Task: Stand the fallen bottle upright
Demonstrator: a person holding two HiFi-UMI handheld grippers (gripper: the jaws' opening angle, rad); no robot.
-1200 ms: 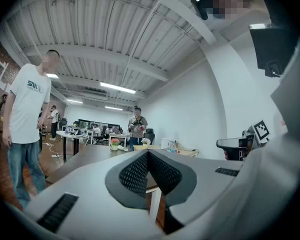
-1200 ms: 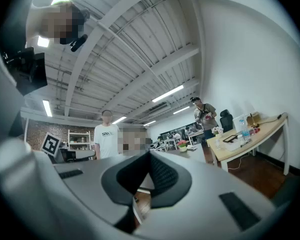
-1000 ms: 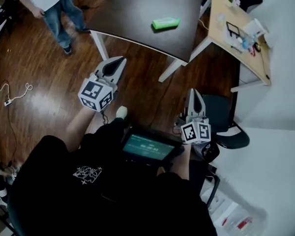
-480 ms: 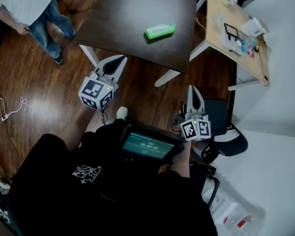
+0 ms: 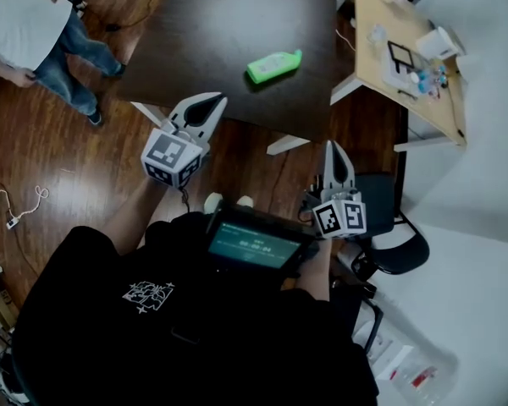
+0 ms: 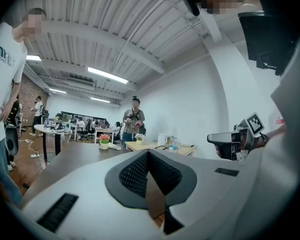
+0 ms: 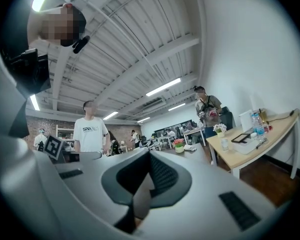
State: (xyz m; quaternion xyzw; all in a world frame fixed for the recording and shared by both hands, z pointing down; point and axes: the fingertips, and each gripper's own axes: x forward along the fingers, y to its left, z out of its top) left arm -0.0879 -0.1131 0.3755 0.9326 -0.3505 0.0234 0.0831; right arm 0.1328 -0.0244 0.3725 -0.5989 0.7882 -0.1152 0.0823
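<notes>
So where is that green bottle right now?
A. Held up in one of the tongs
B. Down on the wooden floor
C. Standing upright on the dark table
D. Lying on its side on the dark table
D: the green bottle lies flat on its side on the dark table, with nothing gripping it.

A person (image 5: 25, 32) in jeans stands beside the dark table (image 5: 212, 32) — light desk (image 5: 374, 83) and black chair (image 5: 398, 256) nearby.
</notes>
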